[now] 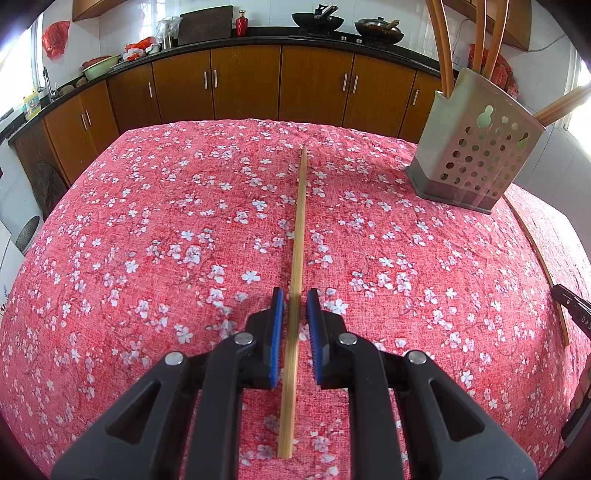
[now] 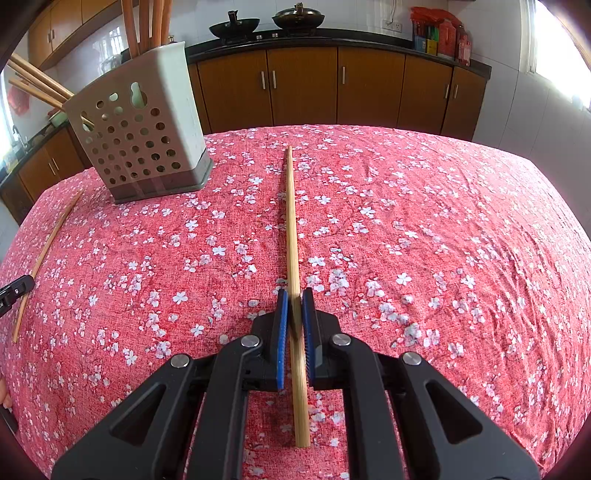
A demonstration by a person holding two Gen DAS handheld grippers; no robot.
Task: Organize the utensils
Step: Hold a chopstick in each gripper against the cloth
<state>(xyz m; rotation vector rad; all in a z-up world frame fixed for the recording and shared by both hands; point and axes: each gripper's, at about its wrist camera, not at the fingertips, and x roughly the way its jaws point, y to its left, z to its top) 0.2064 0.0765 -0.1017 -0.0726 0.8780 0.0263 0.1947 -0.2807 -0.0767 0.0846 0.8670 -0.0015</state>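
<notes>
Left tool: left tool [image 1: 295, 306], nearly closed, its blue pads on either side of a chopstick [image 1: 297, 236]; a thin gap shows at each pad, so I cannot tell whether it grips.
Right tool: right tool [image 2: 294, 308], closed on a second chopstick [image 2: 293, 229], pads pressed to both sides.
Left chopstick: runs from 6 o'clock toward 12 o'clock in the left wrist view, thick end nearest the camera.
Right chopstick: same lie in the right wrist view, tip toward 12 o'clock.
Holder: perforated grey utensil holder [image 2: 142, 136], upright on the bench [image 2: 443, 240], at 10 o'clock in the right view, at 2 o'clock [image 1: 476, 147] in the left.
Holder contents: several brown chopsticks [image 2: 147, 22] stand in it.
Bench cover: red cloth with white blossoms.
Behind: wooden cabinets [image 1: 243, 85], two woks [image 1: 317, 20] on the counter.
</notes>
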